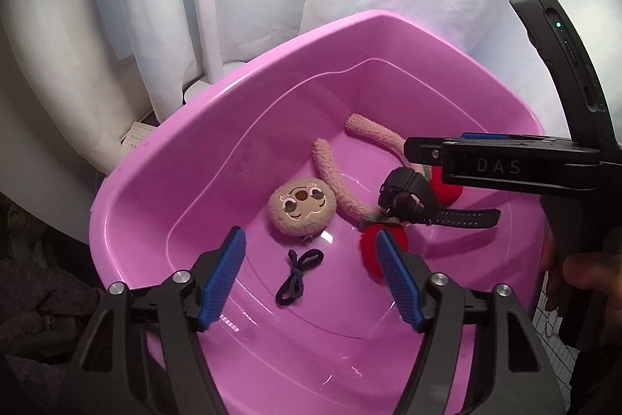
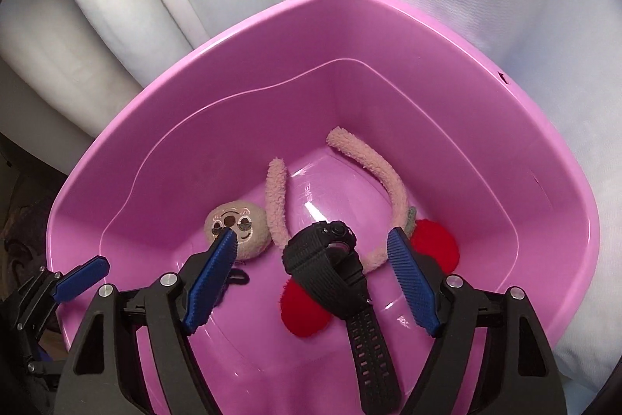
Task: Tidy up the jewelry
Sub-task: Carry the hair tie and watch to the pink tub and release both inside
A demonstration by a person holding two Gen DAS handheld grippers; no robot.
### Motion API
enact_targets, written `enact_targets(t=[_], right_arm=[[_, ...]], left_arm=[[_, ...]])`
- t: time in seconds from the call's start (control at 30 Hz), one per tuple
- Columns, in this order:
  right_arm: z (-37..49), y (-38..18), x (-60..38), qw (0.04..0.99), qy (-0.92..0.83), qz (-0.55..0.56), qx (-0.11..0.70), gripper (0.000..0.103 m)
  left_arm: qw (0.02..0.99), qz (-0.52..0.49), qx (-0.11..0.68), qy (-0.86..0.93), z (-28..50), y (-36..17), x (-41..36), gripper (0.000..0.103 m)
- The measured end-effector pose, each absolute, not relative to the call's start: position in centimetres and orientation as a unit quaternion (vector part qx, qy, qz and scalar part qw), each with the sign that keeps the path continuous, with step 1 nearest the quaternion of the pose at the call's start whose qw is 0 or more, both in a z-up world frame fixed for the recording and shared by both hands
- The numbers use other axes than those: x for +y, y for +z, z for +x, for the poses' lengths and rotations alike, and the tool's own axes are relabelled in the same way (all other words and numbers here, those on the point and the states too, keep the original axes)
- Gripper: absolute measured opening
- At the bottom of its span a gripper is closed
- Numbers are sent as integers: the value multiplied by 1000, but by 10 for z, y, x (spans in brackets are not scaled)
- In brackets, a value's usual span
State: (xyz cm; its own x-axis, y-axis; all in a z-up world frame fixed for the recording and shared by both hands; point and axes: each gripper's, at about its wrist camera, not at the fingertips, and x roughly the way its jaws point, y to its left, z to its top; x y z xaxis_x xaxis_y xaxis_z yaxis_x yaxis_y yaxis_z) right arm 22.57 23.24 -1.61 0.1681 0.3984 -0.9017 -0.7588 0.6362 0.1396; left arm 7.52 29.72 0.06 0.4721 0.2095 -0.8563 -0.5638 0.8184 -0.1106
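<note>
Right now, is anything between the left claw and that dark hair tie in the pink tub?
Nothing visible: the left claw hangs open over the hair tie, which lies alone on the tub floor.

A black wristwatch (image 2: pixel 330 259) lies in the pink tub (image 2: pixel 505 150), its case tilted up and its strap stretched toward the near wall, resting across a plush toy's (image 2: pixel 237 230) red parts. A dark knotted hair tie (image 1: pixel 297 277) lies on the floor near the toy's head.
</note>
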Motion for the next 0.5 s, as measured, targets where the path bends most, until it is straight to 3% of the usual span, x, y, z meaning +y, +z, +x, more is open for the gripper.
enact_targets(t=[0.03, 0.5], right_arm=[[225, -15, 233, 748, 385, -181, 510, 77], [216, -4, 224, 752, 386, -185, 502, 78]], left_arm=[[840, -197, 450, 232, 73, 3, 297, 92], [840, -206, 438, 246, 60, 11, 297, 92]])
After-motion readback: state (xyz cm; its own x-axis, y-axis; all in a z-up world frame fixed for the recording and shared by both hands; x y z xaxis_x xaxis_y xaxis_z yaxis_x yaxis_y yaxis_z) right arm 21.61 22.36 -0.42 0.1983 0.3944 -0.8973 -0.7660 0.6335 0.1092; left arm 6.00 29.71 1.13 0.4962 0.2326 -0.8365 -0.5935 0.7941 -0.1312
